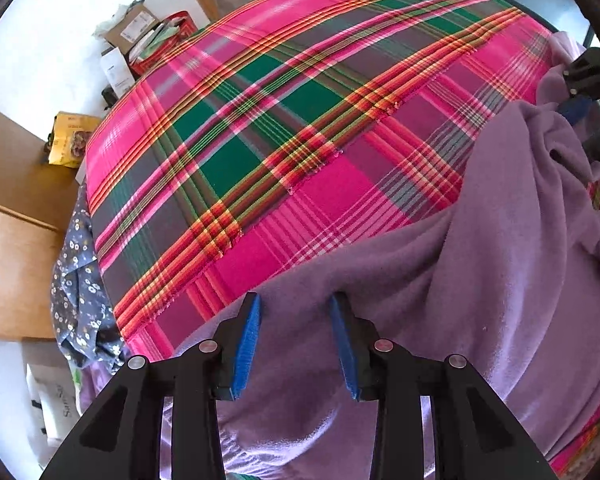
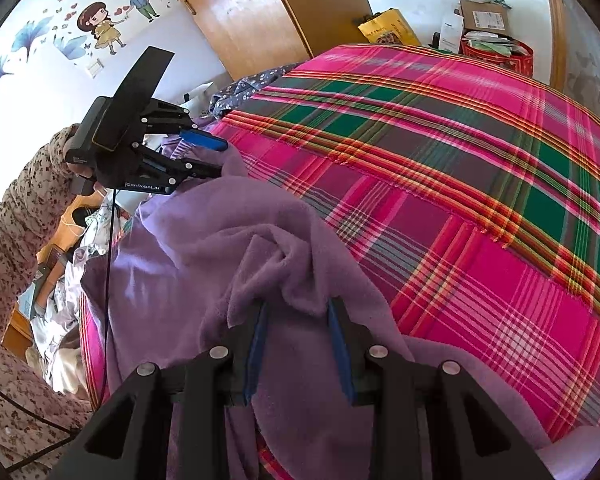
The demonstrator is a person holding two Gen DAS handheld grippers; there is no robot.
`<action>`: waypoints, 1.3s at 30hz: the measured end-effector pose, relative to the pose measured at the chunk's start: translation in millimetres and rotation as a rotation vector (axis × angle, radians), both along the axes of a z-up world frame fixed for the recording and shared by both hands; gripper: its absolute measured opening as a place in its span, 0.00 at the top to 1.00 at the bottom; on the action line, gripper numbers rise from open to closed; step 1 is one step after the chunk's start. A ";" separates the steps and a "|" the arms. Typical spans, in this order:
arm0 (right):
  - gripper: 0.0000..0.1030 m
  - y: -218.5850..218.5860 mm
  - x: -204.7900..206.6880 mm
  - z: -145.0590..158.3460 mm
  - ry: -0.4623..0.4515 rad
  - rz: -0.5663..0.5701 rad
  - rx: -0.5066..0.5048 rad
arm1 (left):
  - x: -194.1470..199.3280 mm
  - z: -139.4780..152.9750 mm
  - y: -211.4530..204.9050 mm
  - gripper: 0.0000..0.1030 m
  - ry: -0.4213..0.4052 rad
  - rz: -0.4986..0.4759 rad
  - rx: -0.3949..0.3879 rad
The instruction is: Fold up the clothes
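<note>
The purple fleece garment (image 2: 204,264) lies bunched on the near edge of the pink-and-green plaid bedcover (image 2: 440,184), its long axis running between the two grippers. Texture: soft, napped. The left gripper (image 2: 214,156) (body marked "GenRobot.AI") has its blue pads spread over the fleece. The right gripper (image 2: 300,320) is likewise spread, with fleece bunched between its fingers.
</note>
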State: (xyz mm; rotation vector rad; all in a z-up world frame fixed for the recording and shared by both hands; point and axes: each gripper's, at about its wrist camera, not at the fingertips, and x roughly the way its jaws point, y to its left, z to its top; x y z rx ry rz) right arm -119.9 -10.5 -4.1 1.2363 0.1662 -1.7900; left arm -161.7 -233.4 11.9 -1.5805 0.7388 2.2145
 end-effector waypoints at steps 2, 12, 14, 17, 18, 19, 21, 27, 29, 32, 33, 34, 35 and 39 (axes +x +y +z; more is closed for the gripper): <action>0.69 -0.1 0.6 0.1 0.001 -0.002 0.000 | 4.2 0.9 5.0 0.72 0.004 -0.007 0.009; 0.84 -4.8 12.9 6.0 0.092 -0.007 0.039 | 27.9 1.8 18.8 0.97 0.082 0.006 -0.005; 0.92 -5.2 17.4 9.7 0.135 -0.003 0.056 | 31.7 5.9 16.5 0.98 0.096 0.033 0.015; 0.96 -2.9 23.4 16.8 0.186 -0.001 0.059 | 42.9 12.4 12.4 0.98 0.133 0.066 0.036; 0.97 -2.2 25.3 19.2 0.203 0.000 0.060 | 44.8 14.7 9.7 0.98 0.143 0.078 0.048; 0.97 -1.4 27.3 21.6 0.220 0.001 0.061 | 45.9 17.0 7.1 0.98 0.154 0.092 0.060; 0.97 0.1 31.3 26.3 0.254 0.002 0.063 | 47.8 20.6 4.7 0.98 0.169 0.117 0.078; 0.97 6.1 29.8 30.1 0.249 -0.040 0.049 | 49.6 22.4 0.5 0.98 0.199 0.153 0.099; 0.97 5.9 38.2 34.3 0.272 -0.035 0.043 | 46.2 22.6 -6.4 0.98 0.215 0.173 0.110; 0.98 8.8 45.2 42.7 0.289 -0.037 0.025 | 48.2 23.8 -13.0 0.98 0.225 0.208 0.121; 0.98 10.3 47.2 45.9 0.295 -0.039 0.019 | 47.0 22.1 -15.0 0.98 0.216 0.214 0.126; 0.98 11.1 51.0 47.9 0.291 -0.033 0.009 | 45.8 20.5 -16.9 0.98 0.208 0.221 0.130; 0.98 11.8 55.0 49.8 0.286 -0.027 -0.002 | 45.9 19.4 -18.0 0.98 0.207 0.223 0.135; 0.98 9.4 79.4 52.4 0.286 0.038 -0.018 | 47.3 22.3 -17.2 0.98 0.212 0.234 0.169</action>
